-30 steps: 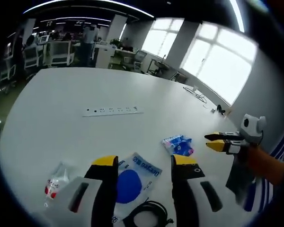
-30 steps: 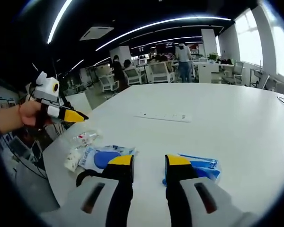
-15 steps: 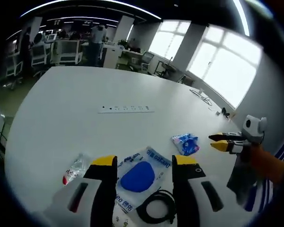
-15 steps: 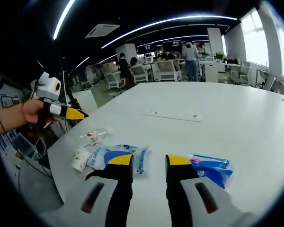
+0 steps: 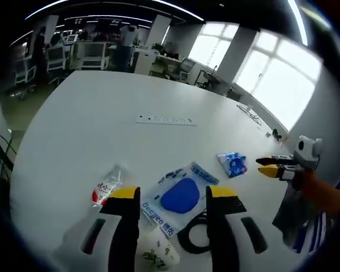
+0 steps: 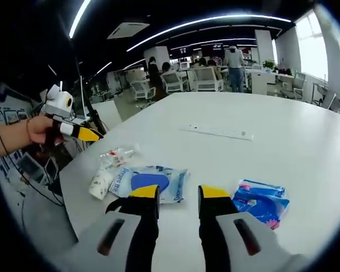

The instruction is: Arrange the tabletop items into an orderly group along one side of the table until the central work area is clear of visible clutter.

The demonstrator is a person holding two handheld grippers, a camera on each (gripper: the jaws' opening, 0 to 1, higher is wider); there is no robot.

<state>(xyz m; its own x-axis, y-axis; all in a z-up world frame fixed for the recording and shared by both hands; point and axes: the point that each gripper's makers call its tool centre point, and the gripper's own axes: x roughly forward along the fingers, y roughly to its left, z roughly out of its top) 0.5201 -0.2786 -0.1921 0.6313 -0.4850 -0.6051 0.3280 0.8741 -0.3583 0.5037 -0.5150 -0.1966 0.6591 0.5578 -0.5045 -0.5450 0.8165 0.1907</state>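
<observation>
Left gripper view is showing the items sitting loosely bunched near one edge of the white table (image 5: 73, 130): from left to right, a small clear bottle (image 5: 106, 185), a blue-centred pouch (image 5: 181, 194) with a black cable coil (image 5: 194, 241) touching it, then a blue packet (image 5: 233, 162) lying apart. The left gripper (image 5: 171, 195) is hovering over them with jaws spread, holding nothing; the right gripper (image 6: 178, 194) is likewise gaping and empty. Nothing is looking lined up yet, so the arranging is seemingly just beginning.

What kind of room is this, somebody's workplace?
Most likely an open-plan office: a big white table with a power strip, desks and office chairs behind, strip lights overhead and large windows.
</observation>
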